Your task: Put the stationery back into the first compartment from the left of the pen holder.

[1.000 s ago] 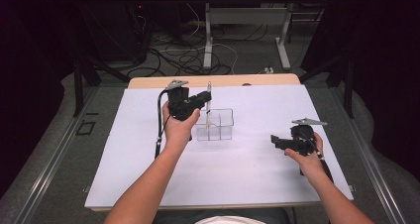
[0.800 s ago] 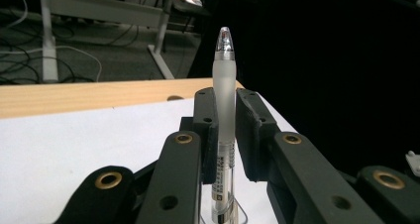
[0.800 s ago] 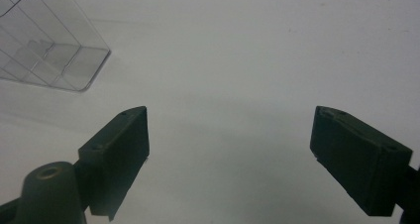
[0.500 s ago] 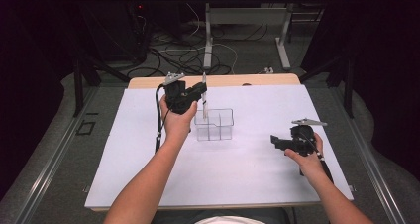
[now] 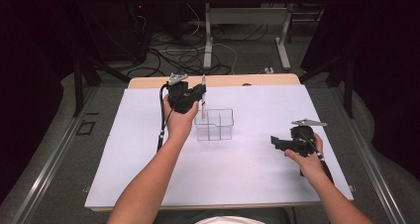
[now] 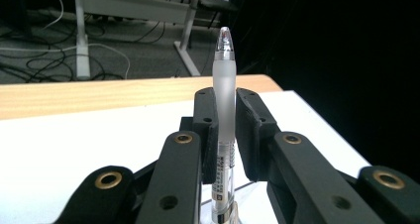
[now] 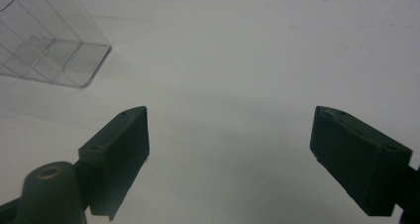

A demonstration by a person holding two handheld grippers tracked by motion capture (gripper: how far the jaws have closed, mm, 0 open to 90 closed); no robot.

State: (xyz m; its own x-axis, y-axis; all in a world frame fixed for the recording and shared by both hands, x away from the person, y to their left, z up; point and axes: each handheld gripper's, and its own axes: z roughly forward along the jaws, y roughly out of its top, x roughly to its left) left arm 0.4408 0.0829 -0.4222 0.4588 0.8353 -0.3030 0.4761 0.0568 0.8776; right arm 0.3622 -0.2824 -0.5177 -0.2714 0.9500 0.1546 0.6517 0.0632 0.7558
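My left gripper clamps the pen upright above the clear organizer; right gripper gapes empty. Lower vertically, centred over one compartment.

Frosted plastic pen, clear glossy plastic organizer, matt white paper sheet.

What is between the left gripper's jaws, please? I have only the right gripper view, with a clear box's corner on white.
Observer: A frosted pen, upright, with the left gripper shut on its barrel.
Operator: Thank you. Where is the pen relative to the box?
Observer: In the high view it stands over the left rear part of the clear divided box; whether it touches I cannot tell.
Operator: And where is my right gripper?
Observer: The right gripper sits low at the right of the white sheet, pointing toward the box.
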